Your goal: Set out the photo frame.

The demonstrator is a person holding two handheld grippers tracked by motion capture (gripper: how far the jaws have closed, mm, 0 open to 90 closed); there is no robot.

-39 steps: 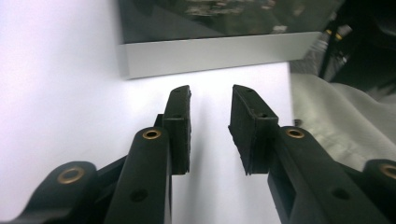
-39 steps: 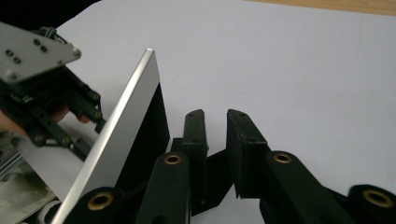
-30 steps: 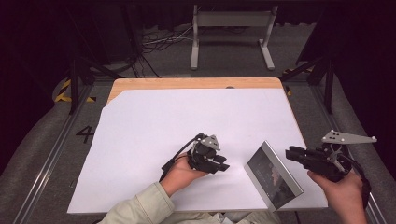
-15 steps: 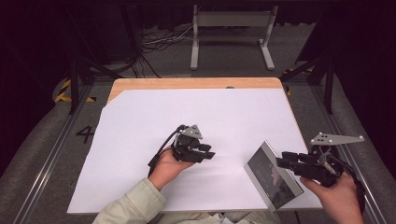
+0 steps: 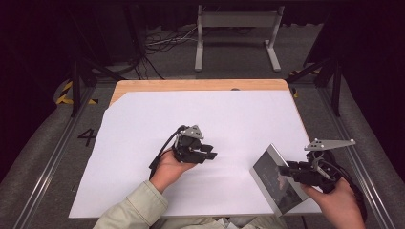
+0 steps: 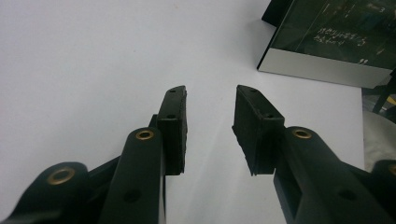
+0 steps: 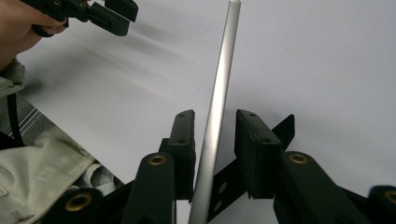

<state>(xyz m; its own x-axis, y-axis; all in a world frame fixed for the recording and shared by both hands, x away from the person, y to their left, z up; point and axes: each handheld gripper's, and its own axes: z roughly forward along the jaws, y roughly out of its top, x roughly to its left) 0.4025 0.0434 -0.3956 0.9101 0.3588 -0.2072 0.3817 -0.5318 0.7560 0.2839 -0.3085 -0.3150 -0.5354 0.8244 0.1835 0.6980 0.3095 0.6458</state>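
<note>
A flat panel [image 5: 276, 183] with a silver rim and a dark glossy face stands tilted on edge at the front right of the white sheet [image 5: 200, 119]. My right gripper [image 5: 285, 168] reaches it from the right. In the right gripper view, the panel's silver edge [image 7: 219, 102] runs up between the jaws of the right gripper [image 7: 215, 126]. They have just been closing, and a gap still shows at the right pad. My left gripper [image 5: 210, 155] hovers over the middle of the sheet, open and with nothing in it [image 6: 210, 105]. The panel [image 6: 336, 42] lies ahead of it to the right.
The white sheet covers most of a wooden table [image 5: 200, 85]. A pale sleeve [image 5: 129, 210] crosses the front edge. Metal rails [image 5: 47, 162] flank the table, and a grey frame stand [image 5: 236, 36] and cables lie on the floor beyond it.
My left gripper has drawn back leftward from the panel. The right gripper has slid left onto the panel's right edge, which now stands between its jaws.
</note>
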